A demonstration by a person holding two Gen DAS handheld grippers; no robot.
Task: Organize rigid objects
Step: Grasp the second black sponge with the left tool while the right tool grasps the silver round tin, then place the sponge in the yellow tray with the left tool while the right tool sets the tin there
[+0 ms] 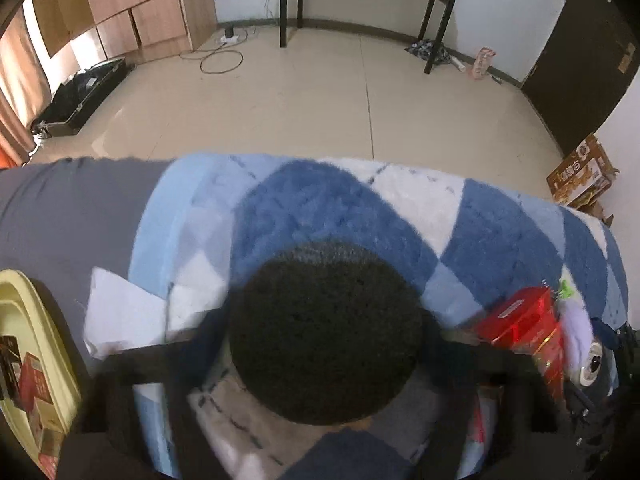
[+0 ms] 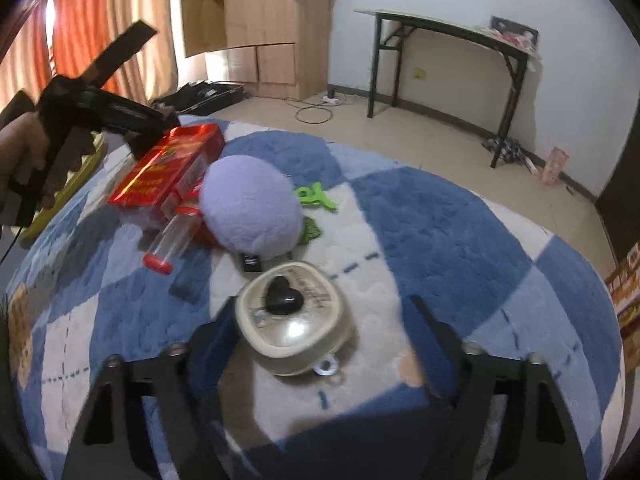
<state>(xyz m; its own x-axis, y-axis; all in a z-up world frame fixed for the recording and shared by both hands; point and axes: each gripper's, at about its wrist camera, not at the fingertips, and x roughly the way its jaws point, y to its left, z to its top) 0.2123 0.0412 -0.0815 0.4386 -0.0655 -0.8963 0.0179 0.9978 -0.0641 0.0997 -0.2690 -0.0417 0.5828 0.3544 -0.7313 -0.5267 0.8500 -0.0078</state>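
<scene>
Presently, on the blue-and-white rug (image 2: 460,248): one cream tin (image 2: 294,330) between the spread right gripper (image 2: 324,320) fingers, untouched; one black round object (image 1: 326,334) pinched by the left gripper (image 1: 320,356); one red box (image 2: 170,164); one lilac plush (image 2: 250,208); one clear tube (image 2: 172,240).

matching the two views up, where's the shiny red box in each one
Left wrist view: the shiny red rectangular box sits at the right edge, on the blue and white checked fleece blanket, beside a lilac plush.
Right wrist view: upper left, lying flat on the blanket, just left of the round lilac plush ball.
Shared landmark: the black folding table against the white wall.
</scene>
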